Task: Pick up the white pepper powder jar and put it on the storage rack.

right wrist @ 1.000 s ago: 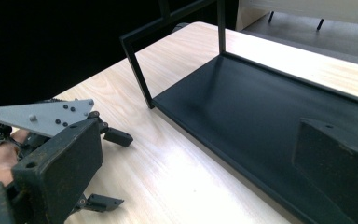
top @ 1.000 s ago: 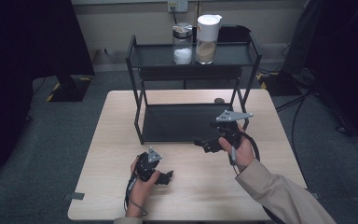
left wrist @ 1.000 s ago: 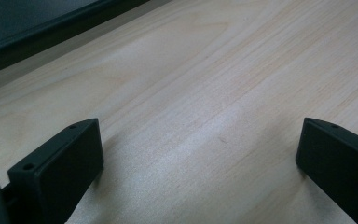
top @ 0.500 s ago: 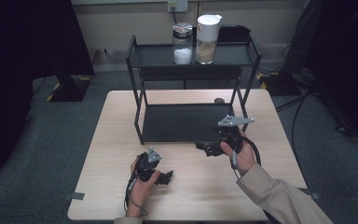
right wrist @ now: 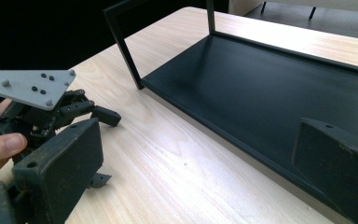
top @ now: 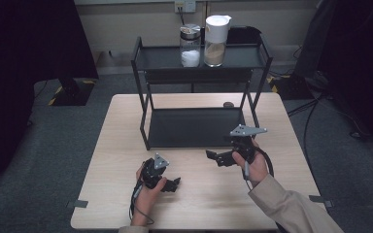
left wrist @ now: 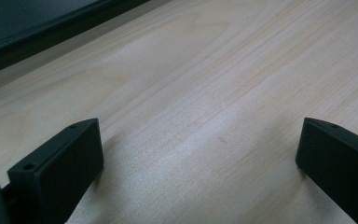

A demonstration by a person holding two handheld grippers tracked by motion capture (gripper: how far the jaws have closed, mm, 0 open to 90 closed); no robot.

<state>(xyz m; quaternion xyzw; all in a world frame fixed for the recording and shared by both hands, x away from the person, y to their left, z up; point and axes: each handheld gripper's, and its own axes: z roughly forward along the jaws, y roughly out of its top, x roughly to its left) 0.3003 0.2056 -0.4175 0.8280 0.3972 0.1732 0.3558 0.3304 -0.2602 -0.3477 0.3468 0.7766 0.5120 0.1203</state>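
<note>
My left gripper [top: 171, 184] rests low over the wooden table [top: 126, 145] near its front edge. Its jaws stand wide open on bare wood, as the left gripper view [left wrist: 200, 154] shows. My right gripper [top: 214, 158] hovers just in front of the black two-tier rack [top: 148, 131] and points left, open with nothing between its jaws [right wrist: 200, 154]. In the right gripper view the left gripper [right wrist: 81, 109] with its grey plate sits at the left, beside the rack's lower shelf [right wrist: 284, 88]. Neither gripper touches anything.
On the rack's top shelf stand a glass jar with white contents [top: 190, 46] and a white-lidded jar with tan contents [top: 215, 41]. A small dark object [top: 228, 104] lies on the table behind the rack. Cables run over the floor at the right.
My right gripper has drifted a little toward the near right, away from the rack. The left gripper has stayed where it was.
</note>
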